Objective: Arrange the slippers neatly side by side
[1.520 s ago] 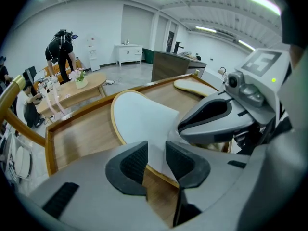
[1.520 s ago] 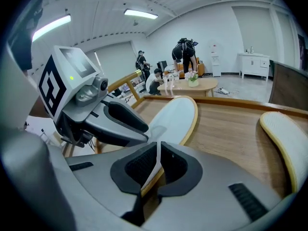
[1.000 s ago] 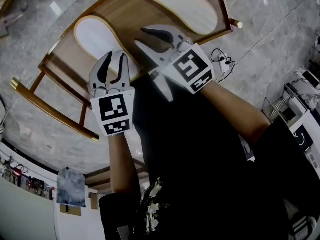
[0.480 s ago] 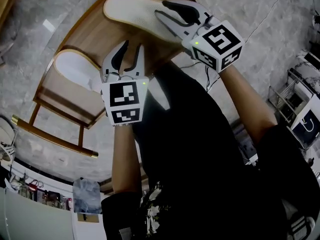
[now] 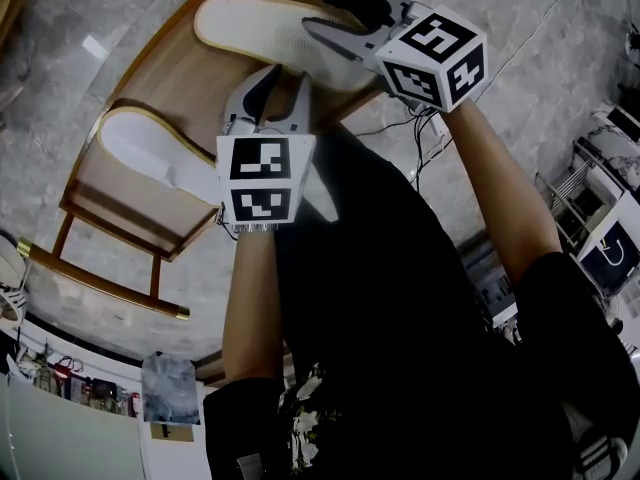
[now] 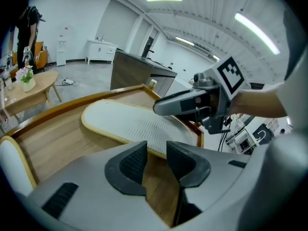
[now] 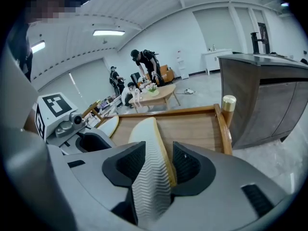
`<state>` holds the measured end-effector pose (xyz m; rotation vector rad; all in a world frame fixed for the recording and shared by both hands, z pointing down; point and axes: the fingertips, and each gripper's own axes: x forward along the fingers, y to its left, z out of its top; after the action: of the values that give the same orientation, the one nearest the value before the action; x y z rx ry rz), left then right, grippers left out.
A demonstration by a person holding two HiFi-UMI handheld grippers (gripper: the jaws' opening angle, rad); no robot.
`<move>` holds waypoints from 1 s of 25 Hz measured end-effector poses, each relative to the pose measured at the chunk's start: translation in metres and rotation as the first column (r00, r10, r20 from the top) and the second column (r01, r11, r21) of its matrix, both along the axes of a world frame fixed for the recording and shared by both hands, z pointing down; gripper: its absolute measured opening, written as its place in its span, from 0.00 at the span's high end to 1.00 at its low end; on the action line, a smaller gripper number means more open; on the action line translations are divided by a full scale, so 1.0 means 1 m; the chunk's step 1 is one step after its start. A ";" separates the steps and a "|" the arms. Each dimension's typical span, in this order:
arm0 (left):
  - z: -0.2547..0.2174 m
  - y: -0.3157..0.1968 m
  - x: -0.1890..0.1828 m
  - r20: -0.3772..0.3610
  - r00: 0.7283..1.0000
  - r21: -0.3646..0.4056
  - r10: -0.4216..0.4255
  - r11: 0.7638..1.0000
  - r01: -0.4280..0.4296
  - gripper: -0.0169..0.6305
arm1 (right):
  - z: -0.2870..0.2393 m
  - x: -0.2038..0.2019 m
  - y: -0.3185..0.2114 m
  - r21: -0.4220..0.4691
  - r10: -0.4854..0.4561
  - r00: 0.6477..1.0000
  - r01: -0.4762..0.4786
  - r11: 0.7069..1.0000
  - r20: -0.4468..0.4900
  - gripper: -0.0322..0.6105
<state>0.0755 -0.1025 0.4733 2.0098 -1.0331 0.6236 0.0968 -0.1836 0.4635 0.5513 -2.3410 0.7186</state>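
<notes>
We are seeing the left slipper (image 5: 150, 153) lying sole up at the left end of the bench (image 5: 185, 73), its heel end running close to the rail there. The left gripper (image 5: 285, 76) is hovering over bare wood with its fingers parted and nothing between them. The right slipper (image 5: 260, 28) is lying sole up farther along the bench, well apart from the left one and not in line with it. The right gripper (image 5: 318, 13) is opening its fingers, with that slipper's end between them. We are judging the release risky: let go here, the slipper may settle askew near the bench's edge, leaving the pair unaligned. If the fingers are drawn back while one is catching the sole, they could drag it further off line.
</notes>
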 end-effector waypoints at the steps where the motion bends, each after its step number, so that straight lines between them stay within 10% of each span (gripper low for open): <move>1: 0.002 0.000 0.001 0.001 1.000 -0.007 -0.001 1.000 0.001 0.79 | 0.002 0.001 0.000 -0.016 0.008 1.000 -0.008 1.000 -0.004 0.71; 17: 0.015 0.007 -0.002 0.059 0.998 -0.046 0.007 0.999 -0.005 0.79 | -0.008 -0.005 0.018 -0.060 -0.021 1.000 0.021 0.998 -0.005 0.84; 25: -0.010 0.006 -0.021 -0.019 0.997 -0.007 -0.079 0.997 0.079 0.79 | -0.053 -0.027 0.027 0.157 -0.106 0.994 0.105 0.982 -0.004 0.91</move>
<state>0.0547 -0.0967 0.4635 1.9555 -1.0922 0.5641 0.0694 -0.1562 0.4101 0.4892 -2.4245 0.4898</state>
